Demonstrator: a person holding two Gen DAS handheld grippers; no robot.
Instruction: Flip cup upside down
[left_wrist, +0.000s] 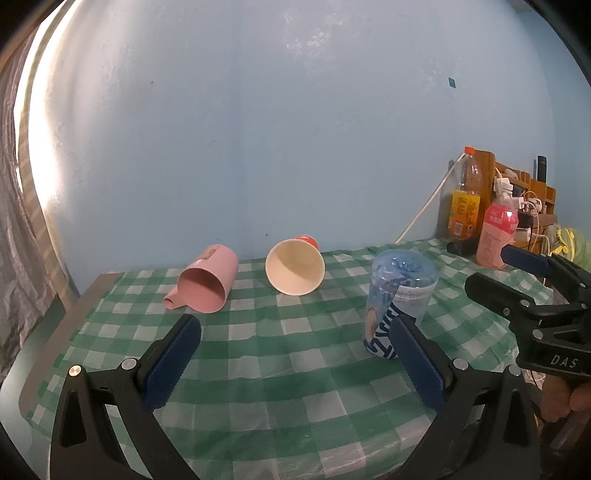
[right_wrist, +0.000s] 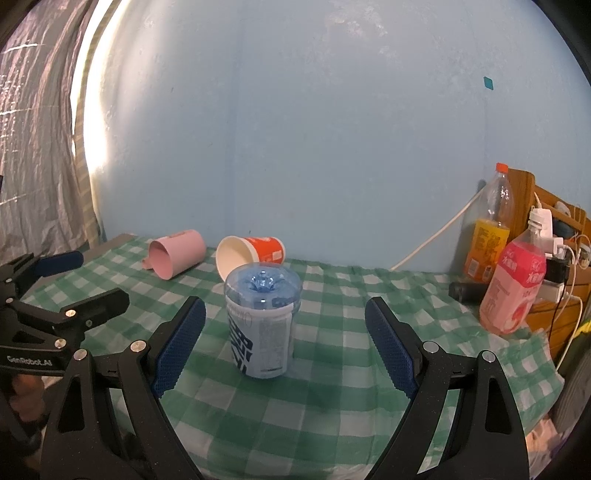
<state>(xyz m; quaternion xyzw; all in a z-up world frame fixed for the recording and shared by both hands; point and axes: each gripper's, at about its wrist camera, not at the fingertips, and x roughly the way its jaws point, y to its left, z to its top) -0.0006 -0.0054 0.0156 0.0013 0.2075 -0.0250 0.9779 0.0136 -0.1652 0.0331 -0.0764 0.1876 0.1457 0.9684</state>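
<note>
1. We see our left tongs (left_wrist: 295, 354) spread wide and holding nothing, low in the left wrist frame over the checked cloth on the counter (left_wrist: 258, 369).
2. Our right tongs (right_wrist: 284, 343) are likewise released and empty; the blue clear cup (right_wrist: 262, 321) stands between their pads at the centre of the right wrist frame, not touched by either pad.
3. That cup appears to be already bottom-up, its moulded base on top.
4. The pink mug (left_wrist: 205, 280) lies on its side left of centre, and the paper cup (left_wrist: 294, 266) lies on its side at centre, mouth toward us.
5. We judge these two are still to be flipped.
6. Risks: a lying cup could roll away under a one-sided push; the thin paper cup may crush if squeezed hard; the right tongs, swinging left, could topple the blue cup.
</note>
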